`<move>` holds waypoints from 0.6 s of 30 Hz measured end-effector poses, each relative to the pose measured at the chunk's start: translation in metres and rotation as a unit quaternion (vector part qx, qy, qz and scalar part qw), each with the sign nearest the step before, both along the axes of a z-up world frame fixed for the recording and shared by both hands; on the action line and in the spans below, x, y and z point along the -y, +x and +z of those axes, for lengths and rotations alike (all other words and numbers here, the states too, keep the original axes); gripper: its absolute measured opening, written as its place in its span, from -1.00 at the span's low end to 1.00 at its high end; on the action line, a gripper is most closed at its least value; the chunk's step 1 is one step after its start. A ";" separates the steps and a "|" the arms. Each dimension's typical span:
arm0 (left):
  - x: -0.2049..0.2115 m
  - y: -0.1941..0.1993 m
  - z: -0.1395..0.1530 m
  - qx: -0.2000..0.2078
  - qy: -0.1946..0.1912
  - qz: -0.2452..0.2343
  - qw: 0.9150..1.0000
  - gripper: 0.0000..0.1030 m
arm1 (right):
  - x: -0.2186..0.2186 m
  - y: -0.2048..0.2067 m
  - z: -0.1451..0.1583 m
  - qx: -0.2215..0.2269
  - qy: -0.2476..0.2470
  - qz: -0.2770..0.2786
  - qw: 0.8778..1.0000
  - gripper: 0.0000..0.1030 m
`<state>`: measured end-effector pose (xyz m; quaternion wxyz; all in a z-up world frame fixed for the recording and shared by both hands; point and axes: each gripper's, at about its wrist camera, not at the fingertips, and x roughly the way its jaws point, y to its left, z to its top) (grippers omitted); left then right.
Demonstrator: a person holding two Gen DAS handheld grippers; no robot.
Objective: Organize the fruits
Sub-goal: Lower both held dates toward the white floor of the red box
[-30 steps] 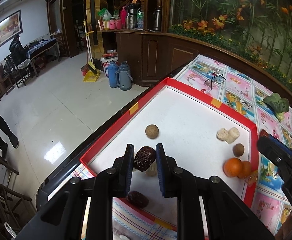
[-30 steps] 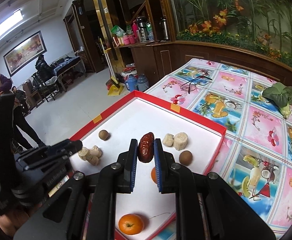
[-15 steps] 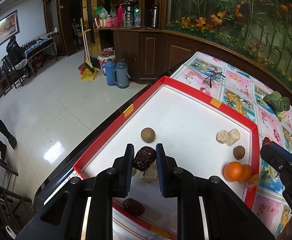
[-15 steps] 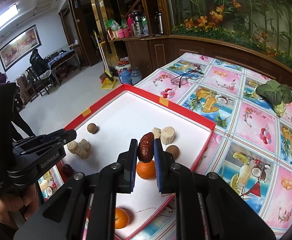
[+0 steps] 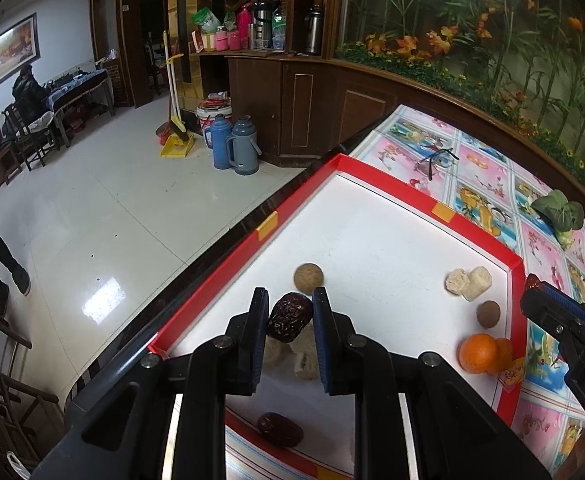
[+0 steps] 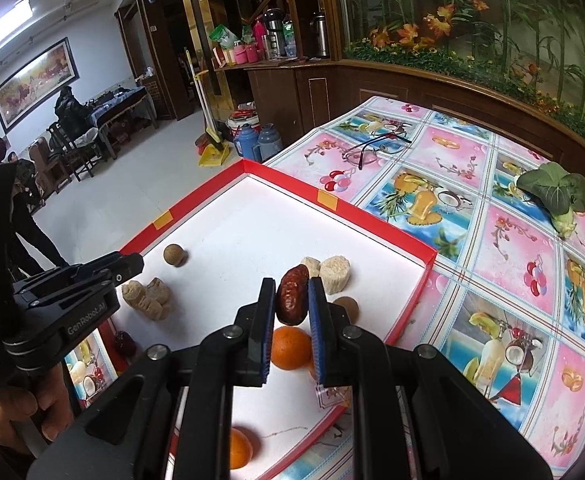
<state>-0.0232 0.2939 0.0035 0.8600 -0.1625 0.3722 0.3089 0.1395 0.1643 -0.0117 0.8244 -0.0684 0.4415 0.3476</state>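
Fruits were scattered across the red-edged white tray (image 5: 392, 236), and both grippers had one in hand! The left gripper (image 5: 290, 316) was clamped on a dark wrinkled date (image 5: 289, 317), held up over the near left part of the tray, right above some pale chunks (image 5: 306, 356). A round brown fruit (image 5: 309, 277) sat on the tray just beyond the fingertips. Another date (image 5: 279, 429) lay lower down at the tray's near edge.

Over on the other side, the right gripper (image 6: 291, 302) was pinched on a reddish date (image 6: 291, 300), hanging over an orange (image 6: 290, 347) by the tray's right edge. Just past it sat two more pale chunks (image 6: 334, 274) and a second brown ball (image 6: 346, 308). A second orange (image 6: 238, 448) showed low in the right wrist view, between the gripper's arms.

Off the tray, on the flowery tablecloth (image 6: 492, 240), lay a pair of glasses (image 6: 372, 148) and a leafy green vegetable (image 6: 556, 192), well apart from the fruit.
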 end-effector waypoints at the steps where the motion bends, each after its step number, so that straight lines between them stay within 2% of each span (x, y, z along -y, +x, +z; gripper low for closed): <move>1: -0.002 0.000 0.000 0.001 0.000 0.001 1.000 -0.61 | -0.002 0.001 0.000 0.000 -0.001 0.001 1.000 -0.65; 18: 0.008 0.009 -0.002 -0.003 0.003 -0.017 1.000 -0.61 | -0.022 0.026 -0.010 -0.018 0.001 0.024 1.000 -0.65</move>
